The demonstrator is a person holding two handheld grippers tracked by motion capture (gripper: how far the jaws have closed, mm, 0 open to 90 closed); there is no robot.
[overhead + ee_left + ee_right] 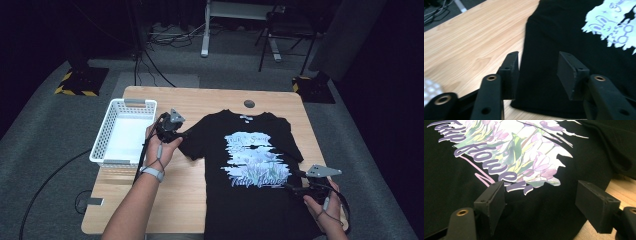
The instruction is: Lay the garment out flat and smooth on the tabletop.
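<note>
- Straddling the sleeve edge of a black T-shirt (pixel 564 35), the fingers (pixel 510 70) of the left gripper (pixel 537 72) stand apart with cloth between them, the pads not pressing on it.
- Hovering low over the shirt's lower right side, the right gripper (pixel 540 202) keeps its 2 fingers (pixel 491 202) spread wide, nothing pinched between them; black cloth and the tail of the printed lettering lie under the gap.
- Seen from above, the left gripper (pixel 170 127) sits at the shirt's left sleeve and the right gripper (pixel 305 182) at the shirt's right edge near the hem, each held in a hand with a cable trailing from it.
- Lying flat, front up, on the wooden bench (pixel 165 200), the shirt (pixel 250 210) shows a pale flower print (pixel 256 160) with purple script across its chest.
- Standing just left of the left hand (pixel 162 147), a white slotted basket (pixel 100 142) rests at the bench's left edge.
- Beyond the collar, a small round grey cap (pixel 249 104) is set in the benchtop.
</note>
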